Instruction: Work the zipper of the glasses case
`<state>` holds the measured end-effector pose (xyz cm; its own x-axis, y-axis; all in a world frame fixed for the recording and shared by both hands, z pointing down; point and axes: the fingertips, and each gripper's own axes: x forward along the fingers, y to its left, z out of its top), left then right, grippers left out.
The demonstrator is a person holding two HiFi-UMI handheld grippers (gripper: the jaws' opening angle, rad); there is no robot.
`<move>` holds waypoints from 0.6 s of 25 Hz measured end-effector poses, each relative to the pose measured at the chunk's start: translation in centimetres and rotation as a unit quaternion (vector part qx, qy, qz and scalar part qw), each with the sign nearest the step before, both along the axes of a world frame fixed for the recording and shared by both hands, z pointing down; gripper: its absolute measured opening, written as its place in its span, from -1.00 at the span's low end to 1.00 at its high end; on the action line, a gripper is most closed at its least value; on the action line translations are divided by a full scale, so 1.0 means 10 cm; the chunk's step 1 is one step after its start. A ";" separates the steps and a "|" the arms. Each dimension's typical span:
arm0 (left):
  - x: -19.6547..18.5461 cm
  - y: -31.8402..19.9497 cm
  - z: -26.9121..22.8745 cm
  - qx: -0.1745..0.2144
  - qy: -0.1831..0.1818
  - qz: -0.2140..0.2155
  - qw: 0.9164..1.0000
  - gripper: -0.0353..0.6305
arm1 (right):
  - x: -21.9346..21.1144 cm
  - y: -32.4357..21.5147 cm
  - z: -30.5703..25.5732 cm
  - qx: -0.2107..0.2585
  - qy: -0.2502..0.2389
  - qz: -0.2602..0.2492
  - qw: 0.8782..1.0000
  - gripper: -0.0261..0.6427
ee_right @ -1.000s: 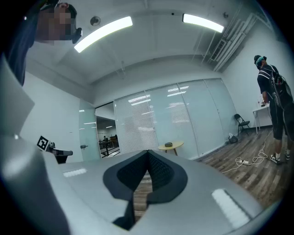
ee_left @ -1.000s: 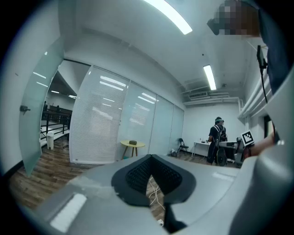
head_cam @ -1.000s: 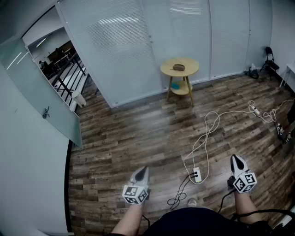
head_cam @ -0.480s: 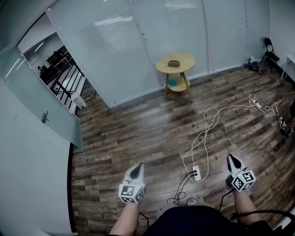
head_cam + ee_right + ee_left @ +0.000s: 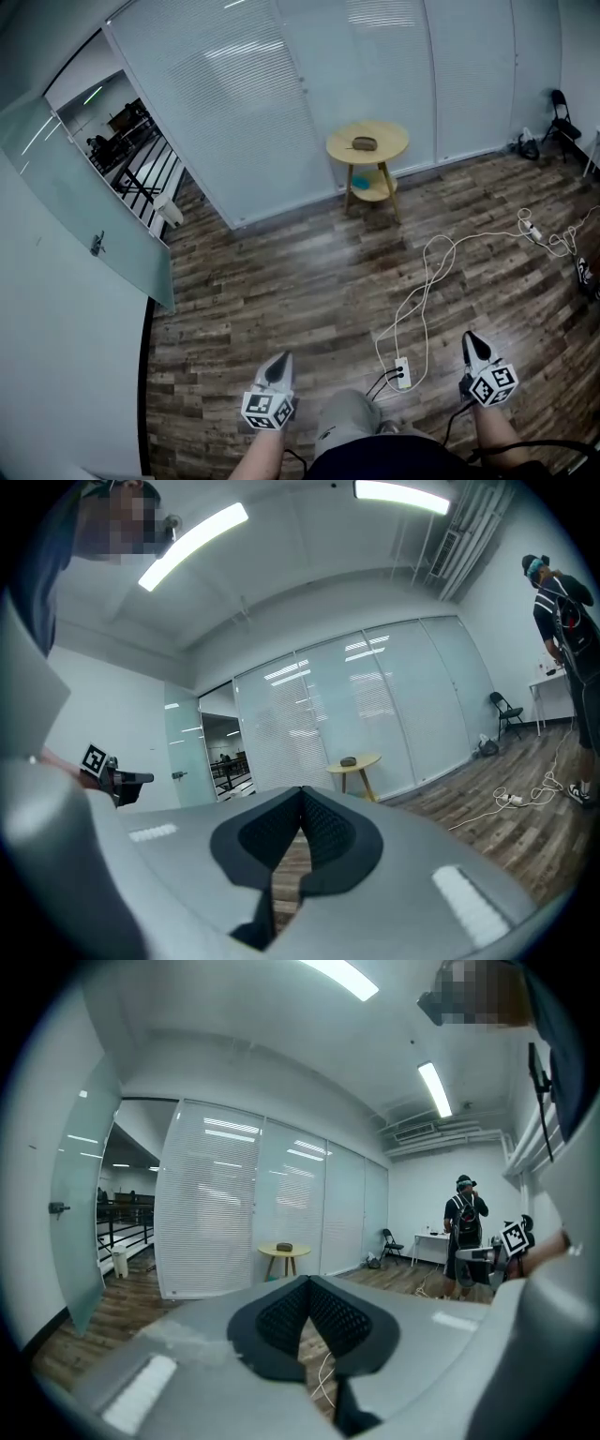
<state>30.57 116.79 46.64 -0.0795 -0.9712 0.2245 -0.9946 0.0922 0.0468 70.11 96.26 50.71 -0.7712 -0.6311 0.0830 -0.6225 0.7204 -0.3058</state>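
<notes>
Head view: the left gripper (image 5: 280, 359) and the right gripper (image 5: 469, 337) are held low in front of the person, each with its jaws together on nothing. The glasses case (image 5: 364, 143) lies on the round yellow table (image 5: 396, 150), far ahead of both tips. A white cable (image 5: 424, 281) loops over the floor just ahead of the right gripper, by a power strip (image 5: 401, 372) — a foot could catch it on the way to the table.

Left gripper view: the pads meet, with nothing between them. The case sits small, well beyond the tips and a little to their left. Another person (image 5: 464, 1232) stands off to the right, a possible obstacle.

Right gripper view: jaws likewise closed and empty, with the case far past the tips, slightly right. The zipper pull is too small to see from here. If only one gripper tugs it, the case would probably slide — the other should pin it.
</notes>
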 end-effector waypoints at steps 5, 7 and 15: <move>0.00 -0.49 0.13 0.014 -0.003 0.042 0.999 -0.89 | -0.11 -0.30 0.06 0.012 0.011 0.016 1.000 -0.90; -0.09 -0.71 0.18 0.011 0.004 0.053 0.999 -0.89 | -0.14 -0.45 0.06 0.005 0.011 0.037 0.999 -0.90; -0.80 -1.47 0.23 0.016 0.011 0.078 0.997 -0.89 | -0.59 -1.00 -0.13 0.013 0.012 0.081 0.997 -0.90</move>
<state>22.59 102.06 48.94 0.0784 -0.9779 0.1940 -0.9954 -0.0659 0.0701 64.19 86.22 49.42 -0.6571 -0.7492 0.0826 -0.7383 0.6176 -0.2711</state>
